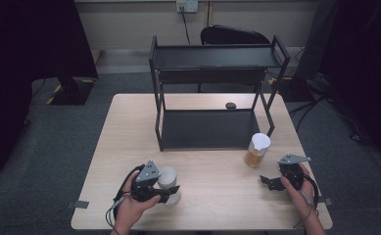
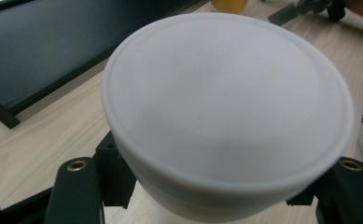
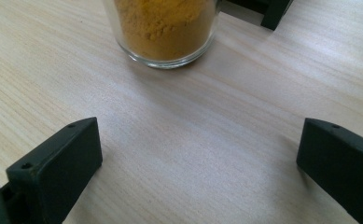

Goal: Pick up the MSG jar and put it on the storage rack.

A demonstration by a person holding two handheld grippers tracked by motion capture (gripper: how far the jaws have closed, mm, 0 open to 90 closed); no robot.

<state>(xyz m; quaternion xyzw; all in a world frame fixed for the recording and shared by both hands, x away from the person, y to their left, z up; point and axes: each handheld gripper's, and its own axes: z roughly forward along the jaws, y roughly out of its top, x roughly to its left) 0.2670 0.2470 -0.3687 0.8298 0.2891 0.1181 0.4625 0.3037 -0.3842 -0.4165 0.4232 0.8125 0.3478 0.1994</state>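
White round plastic jar lid (image 2: 226, 102) sits closest, clamped from both sides just below its rim by the left gripper (image 1: 154, 186), whose black jaws press against the white-lidded jar (image 1: 167, 182) at about seven o'clock on the pale wooden table (image 1: 212, 196). Towards four o'clock the right gripper (image 1: 276, 182) rests with jaws wide apart, holding nothing, near a glass jar of orange powder (image 3: 163, 28) beside the black metal two-tier shelf (image 1: 212, 127)
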